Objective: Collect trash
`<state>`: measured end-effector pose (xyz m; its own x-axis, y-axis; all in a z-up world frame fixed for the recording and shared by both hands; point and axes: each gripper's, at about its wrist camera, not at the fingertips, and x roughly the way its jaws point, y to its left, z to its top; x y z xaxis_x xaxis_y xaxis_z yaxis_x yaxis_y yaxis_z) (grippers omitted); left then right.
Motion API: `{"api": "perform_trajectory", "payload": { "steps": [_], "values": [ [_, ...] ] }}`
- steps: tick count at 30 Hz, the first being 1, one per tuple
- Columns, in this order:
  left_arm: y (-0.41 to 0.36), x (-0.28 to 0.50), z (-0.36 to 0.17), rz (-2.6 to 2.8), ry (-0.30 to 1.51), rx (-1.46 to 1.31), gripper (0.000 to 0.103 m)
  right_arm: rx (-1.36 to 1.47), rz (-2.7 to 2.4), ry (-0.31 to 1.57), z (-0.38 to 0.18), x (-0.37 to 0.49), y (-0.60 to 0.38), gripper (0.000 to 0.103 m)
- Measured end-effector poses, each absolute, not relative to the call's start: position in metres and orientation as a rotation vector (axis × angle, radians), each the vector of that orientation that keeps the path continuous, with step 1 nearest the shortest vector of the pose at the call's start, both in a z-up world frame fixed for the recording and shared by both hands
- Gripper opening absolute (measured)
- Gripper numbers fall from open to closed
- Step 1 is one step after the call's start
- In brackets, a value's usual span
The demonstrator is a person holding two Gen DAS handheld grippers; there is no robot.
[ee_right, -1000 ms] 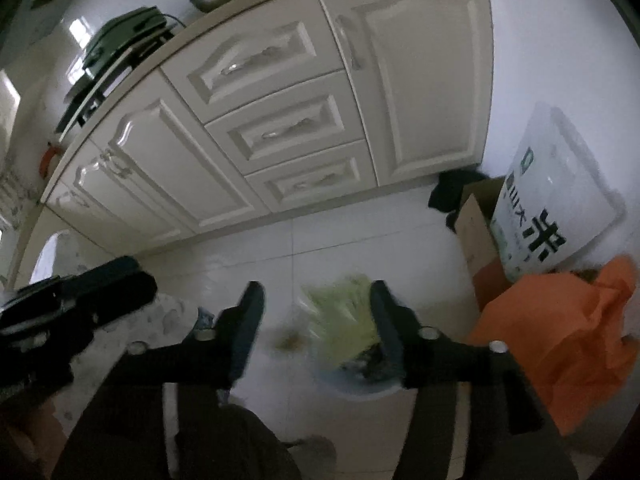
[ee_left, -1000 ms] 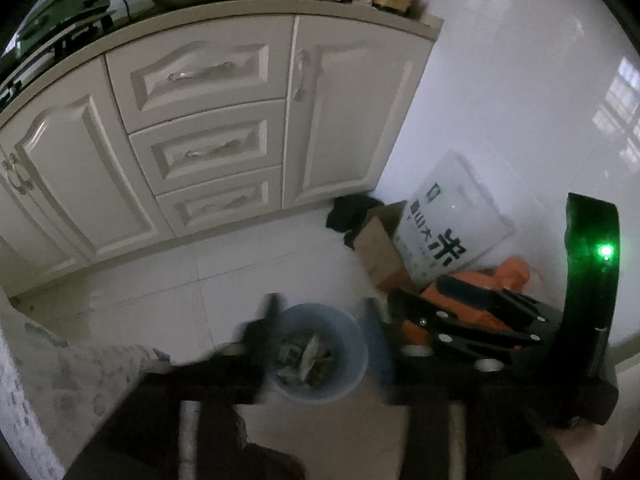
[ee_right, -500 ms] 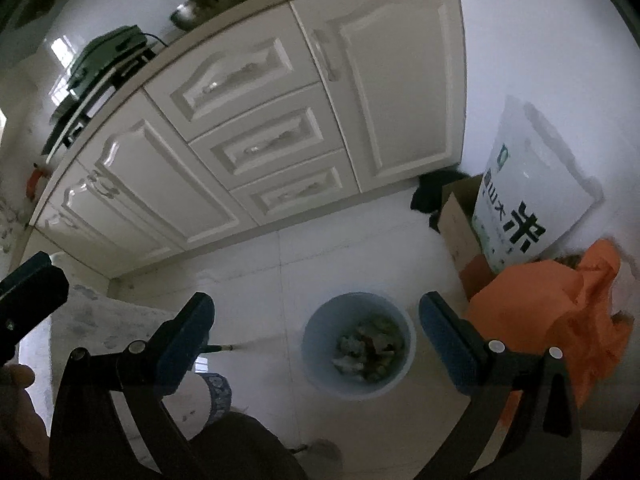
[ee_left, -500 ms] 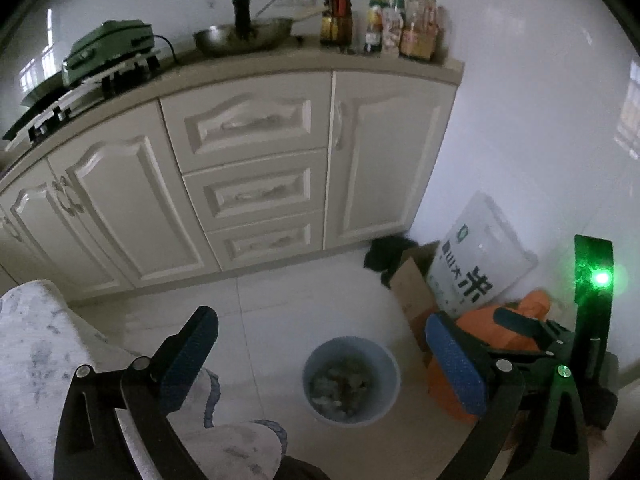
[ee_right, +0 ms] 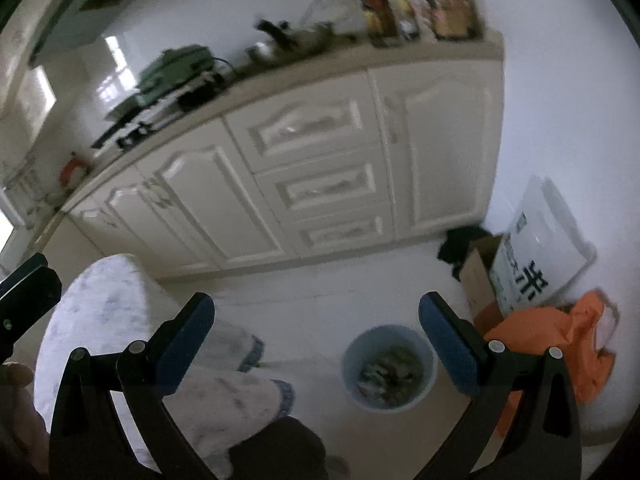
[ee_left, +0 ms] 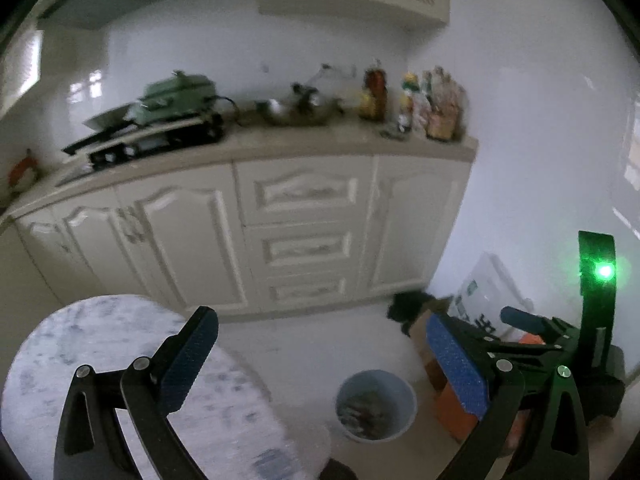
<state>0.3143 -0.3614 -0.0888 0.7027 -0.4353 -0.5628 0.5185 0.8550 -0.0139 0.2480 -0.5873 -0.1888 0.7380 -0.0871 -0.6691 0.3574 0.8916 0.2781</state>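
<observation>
A light blue trash bin (ee_left: pixel 375 404) stands on the white floor and holds crumpled trash; it also shows in the right wrist view (ee_right: pixel 388 368). My left gripper (ee_left: pixel 320 356) is open and empty, high above the floor, with the bin below and between its blue-padded fingers (ee_left: pixel 188 356). My right gripper (ee_right: pixel 316 340) is open and empty too, raised above the bin. The right gripper's body (ee_left: pixel 560 344) with a green light shows at the right of the left wrist view.
A round table with a white patterned cloth (ee_left: pixel 120 380) (ee_right: pixel 120 320) is at the lower left. Cream cabinets (ee_left: pixel 304 236) with a cluttered counter fill the back. A cardboard box (ee_right: pixel 478 280), a white rice sack (ee_right: pixel 536 252) and an orange bag (ee_right: pixel 560 344) sit by the right wall.
Both grippers opened and dropped trash into the bin, then rose and tilted up. The bin now looks smaller and lower, and the counter and table top have come into view.
</observation>
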Motion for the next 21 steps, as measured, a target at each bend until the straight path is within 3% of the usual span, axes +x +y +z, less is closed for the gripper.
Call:
{"api": "perform_trajectory", "payload": {
  "steps": [10, 21],
  "values": [
    [-0.186, 0.195, -0.051, -0.312, 0.480, 0.038, 0.102, 0.282, -0.054, 0.613, -0.114, 0.247, -0.452, 0.103],
    [-0.074, 0.080, -0.031, -0.038, 0.387, 0.015, 0.102, 0.139, 0.137, 0.512, -0.059, 0.239, -0.304, 0.103]
  ]
}}
